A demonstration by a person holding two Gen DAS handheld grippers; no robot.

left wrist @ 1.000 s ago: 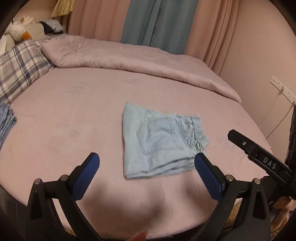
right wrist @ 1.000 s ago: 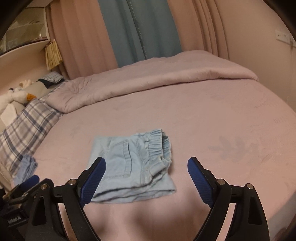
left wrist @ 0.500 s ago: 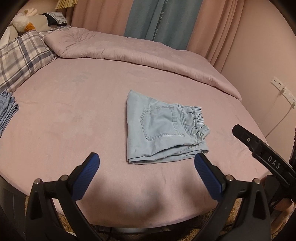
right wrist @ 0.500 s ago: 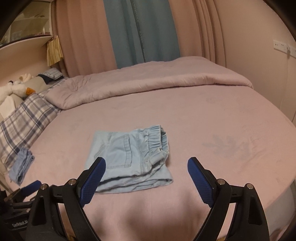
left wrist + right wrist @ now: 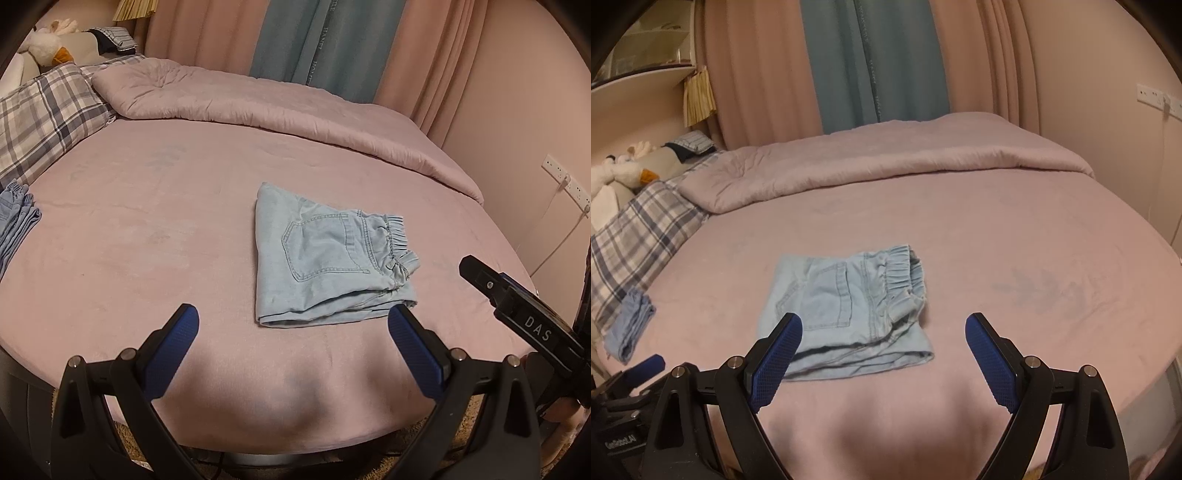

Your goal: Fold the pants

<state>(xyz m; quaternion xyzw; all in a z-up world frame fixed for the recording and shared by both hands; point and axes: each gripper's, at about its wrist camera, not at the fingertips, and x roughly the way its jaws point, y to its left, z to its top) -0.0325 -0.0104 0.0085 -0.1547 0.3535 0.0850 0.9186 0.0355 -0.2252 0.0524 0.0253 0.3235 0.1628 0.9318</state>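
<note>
The pants (image 5: pixel 328 258) lie folded mid-frame on the bed (image 5: pixel 147 221). Both the left gripper (image 5: pixel 293 343) and the right gripper (image 5: pixel 882 349) are wide apart and empty. The pants sit just ahead, nearer the right one.

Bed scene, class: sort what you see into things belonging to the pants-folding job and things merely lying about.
Job:
- folded light-blue pants
- left gripper, open
- right gripper, open

Lying about:
- plaid pillow
- pink duvet
- plush toy
- other blue garment

Folded pants (image 5: pixel 849 310) on bed (image 5: pixel 1015 258), beyond spread fingers (image 5: pixel 775 354).
</note>
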